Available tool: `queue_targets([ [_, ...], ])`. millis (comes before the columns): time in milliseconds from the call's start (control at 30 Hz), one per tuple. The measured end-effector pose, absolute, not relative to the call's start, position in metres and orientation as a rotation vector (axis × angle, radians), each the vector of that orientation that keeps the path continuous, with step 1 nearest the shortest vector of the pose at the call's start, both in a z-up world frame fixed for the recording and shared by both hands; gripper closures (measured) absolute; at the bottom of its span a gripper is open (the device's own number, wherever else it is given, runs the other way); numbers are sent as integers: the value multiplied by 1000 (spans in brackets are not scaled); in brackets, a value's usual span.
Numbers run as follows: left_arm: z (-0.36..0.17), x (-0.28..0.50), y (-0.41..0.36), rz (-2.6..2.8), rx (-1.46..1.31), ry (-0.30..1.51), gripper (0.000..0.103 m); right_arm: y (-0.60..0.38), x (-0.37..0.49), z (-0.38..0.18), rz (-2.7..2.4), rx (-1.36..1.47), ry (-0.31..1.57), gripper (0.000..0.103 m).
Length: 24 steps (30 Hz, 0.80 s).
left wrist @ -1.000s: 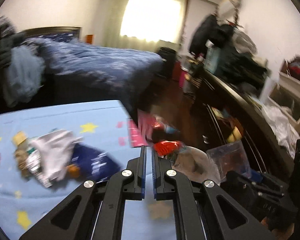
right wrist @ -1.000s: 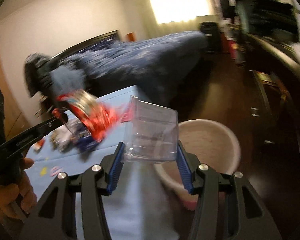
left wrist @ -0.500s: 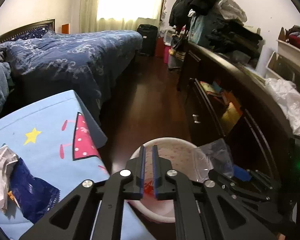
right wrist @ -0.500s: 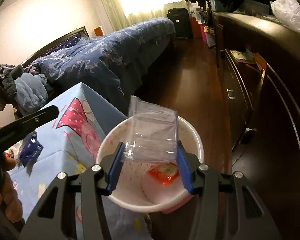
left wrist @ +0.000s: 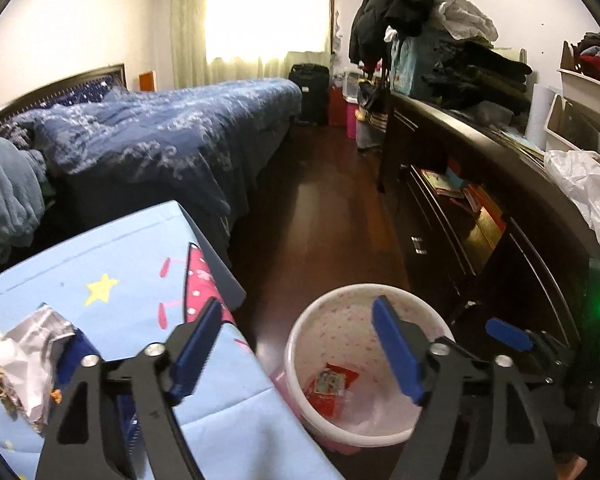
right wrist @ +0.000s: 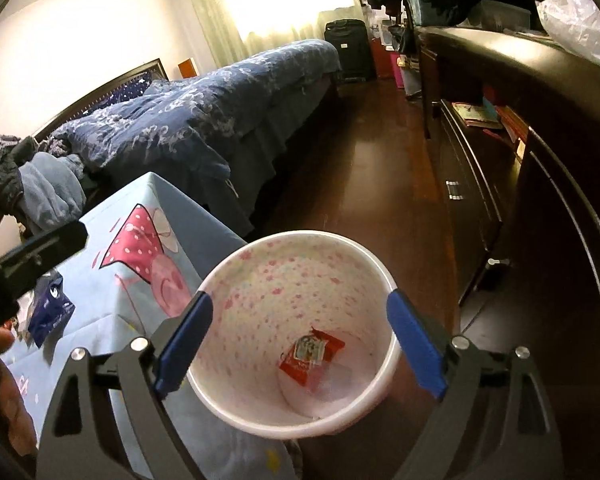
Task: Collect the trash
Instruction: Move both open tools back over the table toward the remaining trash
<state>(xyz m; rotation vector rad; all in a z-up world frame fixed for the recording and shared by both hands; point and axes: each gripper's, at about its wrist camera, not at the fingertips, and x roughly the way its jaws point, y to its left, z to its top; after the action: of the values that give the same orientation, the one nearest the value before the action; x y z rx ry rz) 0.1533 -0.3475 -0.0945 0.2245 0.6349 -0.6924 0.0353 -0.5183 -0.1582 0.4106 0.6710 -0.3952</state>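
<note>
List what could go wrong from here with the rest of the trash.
1. Both grippers, left and right, hang open just above the bin; swinging back to the table could clip its rim and tip it.
2. The bin stands close against the hanging tablecloth; a snag may drag cloth and trash off.
3. The crumpled silver wrapper and the blue packet lie overlapping or near other bits; a pinch may drop pieces.
</note>
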Motion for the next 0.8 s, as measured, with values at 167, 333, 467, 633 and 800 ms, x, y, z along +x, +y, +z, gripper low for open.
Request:
queue_targets([
  [167,-90,147,-350,-676,266,609,6,-507,30,-151,-433,394,680,10],
  [333,-89,136,-355,-675,327,590,6,-501,24,-146,-473,369,690,9],
  [467,-85,130,-350,-661,331,566,5,-497,17,-143,-505,351,702,9],
  [633,-77,131,-334,-634,307,562,5,-491,9,-135,-519,344,701,9],
  [800,-72,132,-299,-562,284,549,4,-460,12,-117,-463,304,685,6],
])
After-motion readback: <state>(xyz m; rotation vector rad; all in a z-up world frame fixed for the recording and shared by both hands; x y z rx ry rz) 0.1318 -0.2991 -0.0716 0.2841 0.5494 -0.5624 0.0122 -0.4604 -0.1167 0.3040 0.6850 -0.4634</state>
